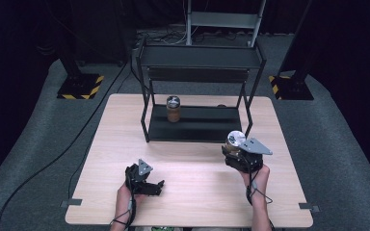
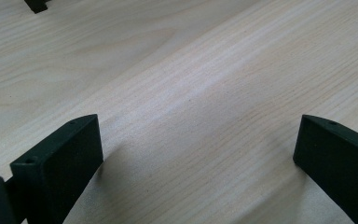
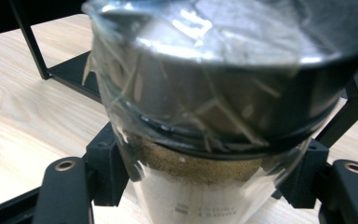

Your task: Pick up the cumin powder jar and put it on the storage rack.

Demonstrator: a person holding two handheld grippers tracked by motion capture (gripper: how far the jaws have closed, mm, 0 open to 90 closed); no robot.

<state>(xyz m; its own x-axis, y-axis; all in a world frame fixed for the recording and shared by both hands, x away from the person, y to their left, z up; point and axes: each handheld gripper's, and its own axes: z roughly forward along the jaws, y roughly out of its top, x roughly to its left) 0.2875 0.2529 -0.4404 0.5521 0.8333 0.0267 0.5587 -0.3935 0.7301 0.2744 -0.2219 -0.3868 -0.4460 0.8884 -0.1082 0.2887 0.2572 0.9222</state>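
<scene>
My right gripper (image 1: 234,150) is shut on a jar (image 1: 234,141) with a silvery lid and brown contents, held above the table just right of the black shelf's front corner. In the right gripper view the jar (image 3: 214,107) is wrapped in clear film, and the black pads (image 3: 105,170) press on both its sides. A second, similar jar (image 1: 173,109) stands upright on the lower shelf board of the black rack (image 1: 197,124). My left gripper (image 1: 155,187) rests low over the table's near left part, jaws wide open. Bare wood lies between its pads (image 2: 70,154).
The two-level black metal rack (image 1: 200,57) stands at the table's far middle, with thin uprights at its corners. The light wooden table (image 1: 192,183) has its front edge close to the person's forearms. Cables run over the grey floor at the left.
</scene>
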